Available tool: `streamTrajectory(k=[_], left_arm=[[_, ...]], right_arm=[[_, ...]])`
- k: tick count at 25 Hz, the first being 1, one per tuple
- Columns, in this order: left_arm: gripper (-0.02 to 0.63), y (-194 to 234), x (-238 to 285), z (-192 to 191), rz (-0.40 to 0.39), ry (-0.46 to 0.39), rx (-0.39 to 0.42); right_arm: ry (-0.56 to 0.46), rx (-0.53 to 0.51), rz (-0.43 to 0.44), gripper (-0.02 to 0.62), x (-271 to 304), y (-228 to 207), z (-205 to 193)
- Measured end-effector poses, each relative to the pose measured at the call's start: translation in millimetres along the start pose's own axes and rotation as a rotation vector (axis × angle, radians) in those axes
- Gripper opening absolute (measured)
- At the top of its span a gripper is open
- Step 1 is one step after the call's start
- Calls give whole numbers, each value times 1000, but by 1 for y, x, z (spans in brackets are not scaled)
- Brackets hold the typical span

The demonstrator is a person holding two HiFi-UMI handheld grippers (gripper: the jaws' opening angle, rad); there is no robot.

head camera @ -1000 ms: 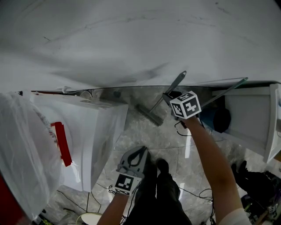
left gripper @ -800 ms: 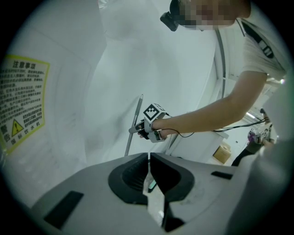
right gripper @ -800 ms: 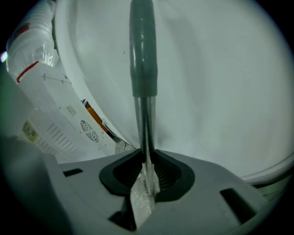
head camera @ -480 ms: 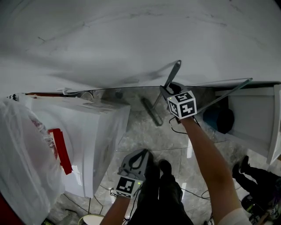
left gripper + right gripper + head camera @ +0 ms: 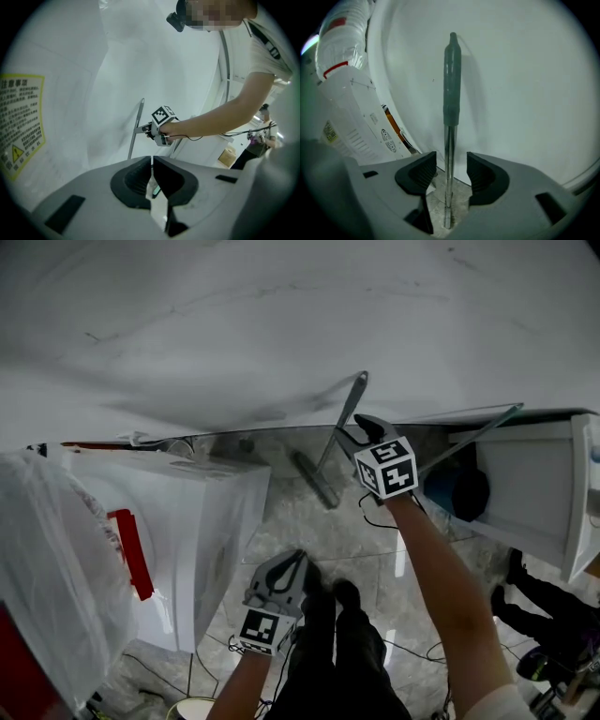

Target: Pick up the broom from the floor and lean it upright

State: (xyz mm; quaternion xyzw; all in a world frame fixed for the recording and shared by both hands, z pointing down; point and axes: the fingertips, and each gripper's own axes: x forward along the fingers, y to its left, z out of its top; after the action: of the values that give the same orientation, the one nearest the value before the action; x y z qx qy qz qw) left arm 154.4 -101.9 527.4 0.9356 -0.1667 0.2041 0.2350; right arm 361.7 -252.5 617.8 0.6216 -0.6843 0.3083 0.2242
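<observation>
Right gripper view shows slim metal broom [image 5: 450,129] (green-handled).

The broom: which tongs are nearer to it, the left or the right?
Right. The right tongs have just been opening, with the broom handle between the parted jaws, untouched. The left tongs, shut and empty, hang low near the person's legs, apart from it.

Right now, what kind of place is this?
Likely an indoor storage or utility corner: a white appliance with a warning label, a plastic-wrapped bundle, and a broom against the wall, on stone tiles.
</observation>
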Motion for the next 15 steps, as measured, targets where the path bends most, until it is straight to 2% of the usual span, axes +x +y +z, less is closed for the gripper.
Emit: streamTrajectory(k=[5,9,15], left_arm=[[15,-16,-4,21,-24,-22,26],[15,-42,-13,46,-56,-9,48],[15,-89,-43,114,-83,-50,84]], right_arm=[[-24,6,13,188,-44,15,17],[-77,28,15,132,-105,35,38],[-171,23,2,79,-220,61,81]])
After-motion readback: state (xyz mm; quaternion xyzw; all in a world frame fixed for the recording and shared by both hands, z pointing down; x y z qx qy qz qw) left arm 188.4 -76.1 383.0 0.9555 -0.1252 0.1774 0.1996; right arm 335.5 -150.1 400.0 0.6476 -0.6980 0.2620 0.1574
